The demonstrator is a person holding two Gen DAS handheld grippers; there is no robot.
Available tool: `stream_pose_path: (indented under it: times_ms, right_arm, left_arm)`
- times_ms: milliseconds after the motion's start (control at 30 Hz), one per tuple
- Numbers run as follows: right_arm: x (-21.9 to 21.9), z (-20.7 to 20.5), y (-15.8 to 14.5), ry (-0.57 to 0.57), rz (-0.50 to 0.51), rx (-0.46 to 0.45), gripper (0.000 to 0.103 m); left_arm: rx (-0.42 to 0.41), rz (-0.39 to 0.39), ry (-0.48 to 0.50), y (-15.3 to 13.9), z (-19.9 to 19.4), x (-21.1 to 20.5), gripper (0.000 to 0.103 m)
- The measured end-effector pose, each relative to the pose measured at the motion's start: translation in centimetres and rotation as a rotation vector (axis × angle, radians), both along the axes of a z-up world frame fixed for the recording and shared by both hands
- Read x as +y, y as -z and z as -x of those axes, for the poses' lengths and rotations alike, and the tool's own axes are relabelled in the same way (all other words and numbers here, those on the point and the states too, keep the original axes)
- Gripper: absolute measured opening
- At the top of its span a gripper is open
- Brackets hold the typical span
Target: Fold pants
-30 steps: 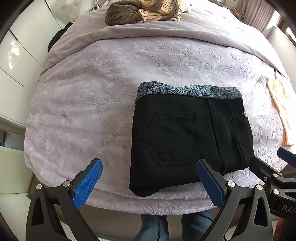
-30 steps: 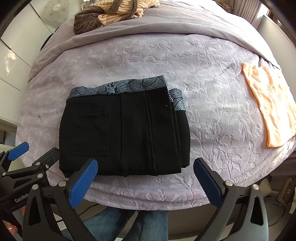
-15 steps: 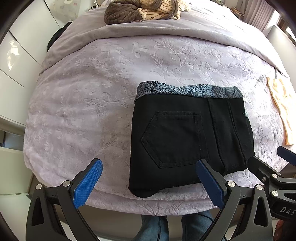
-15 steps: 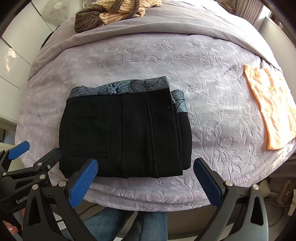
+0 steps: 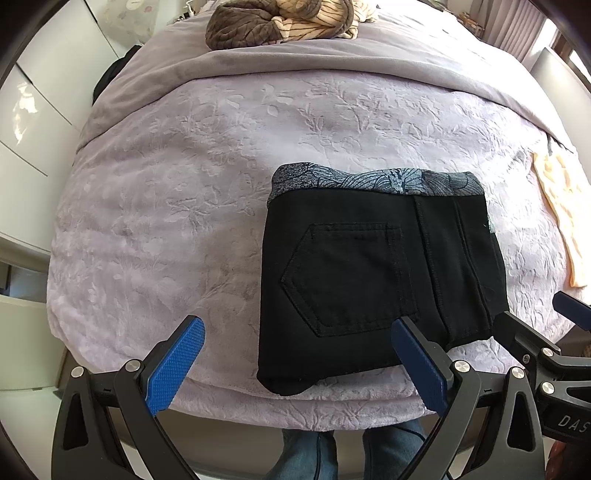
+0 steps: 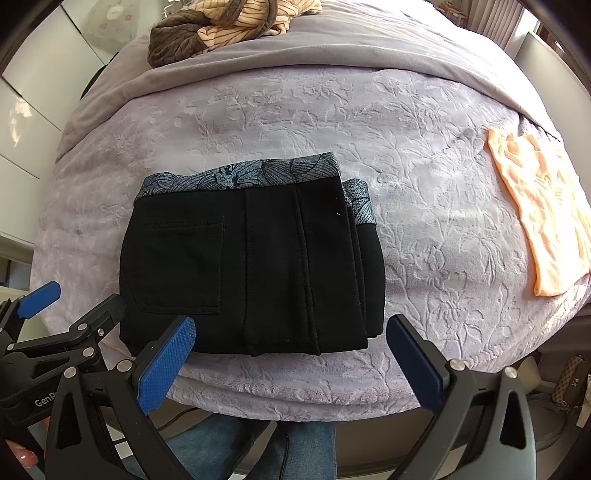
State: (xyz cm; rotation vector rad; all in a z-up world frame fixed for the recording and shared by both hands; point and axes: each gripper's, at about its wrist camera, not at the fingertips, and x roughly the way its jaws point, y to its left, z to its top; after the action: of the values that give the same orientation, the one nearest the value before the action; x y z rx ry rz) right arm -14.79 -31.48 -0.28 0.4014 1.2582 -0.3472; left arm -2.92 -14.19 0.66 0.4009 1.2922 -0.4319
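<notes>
I see "DAS" on the right gripper (image 5: 532,325), "GenR" on the left gripper (image 6: 79,304); both spread wide, empty, near folded pants (image 6: 251,266) on bed (image 6: 424,229).

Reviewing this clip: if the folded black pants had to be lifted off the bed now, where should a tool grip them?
Grip the folded black pants at the near fold edge, coming from the bed's near side. There the layers join in one thick roll; the right edge shows loose, staggered layers.

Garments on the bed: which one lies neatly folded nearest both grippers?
The black pants with the patterned waistband; the orange top lies flat at the right, the striped heap far back.
</notes>
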Motion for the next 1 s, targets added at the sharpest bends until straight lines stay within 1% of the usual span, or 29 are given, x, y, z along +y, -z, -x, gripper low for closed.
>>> stream_pose_path:
  times_ms: [1000]
  right_arm:
    - [-0.08,-0.08,-0.07,0.005,0.005,0.003,0.103]
  left_arm:
    - [0.006,-0.004,0.007,0.2,0.02,-0.34,0.101]
